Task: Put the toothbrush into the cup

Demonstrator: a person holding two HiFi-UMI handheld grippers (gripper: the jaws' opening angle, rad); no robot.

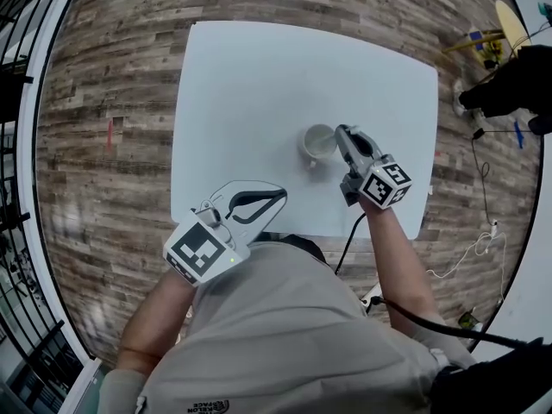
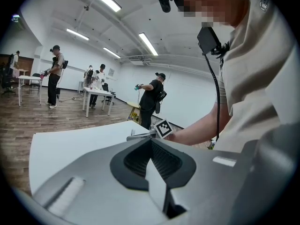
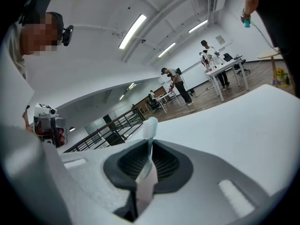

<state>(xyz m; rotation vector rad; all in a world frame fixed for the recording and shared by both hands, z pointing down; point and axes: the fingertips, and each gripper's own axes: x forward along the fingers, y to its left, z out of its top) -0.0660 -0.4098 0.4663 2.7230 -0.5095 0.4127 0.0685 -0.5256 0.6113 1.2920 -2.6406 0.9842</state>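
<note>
A white cup (image 1: pixel 317 141) stands upright on the white table (image 1: pixel 250 93), right of the middle. My right gripper (image 1: pixel 341 133) is just to the cup's right, its tips by the rim. In the right gripper view, that gripper (image 3: pixel 149 146) is shut on a pale toothbrush (image 3: pixel 150 128) whose bristle head sticks up past the tips. The cup does not show in that view. My left gripper (image 1: pixel 279 196) hovers at the table's near edge, jaws together with nothing between them (image 2: pixel 151 142). From there I see the right gripper's marker cube (image 2: pixel 164 128).
Wood floor surrounds the table. A black railing (image 1: pixel 17 102) runs along the left. Cables (image 1: pixel 479 248) lie on the floor at the right. Several people stand at other tables (image 2: pixel 96 93) farther off in the room.
</note>
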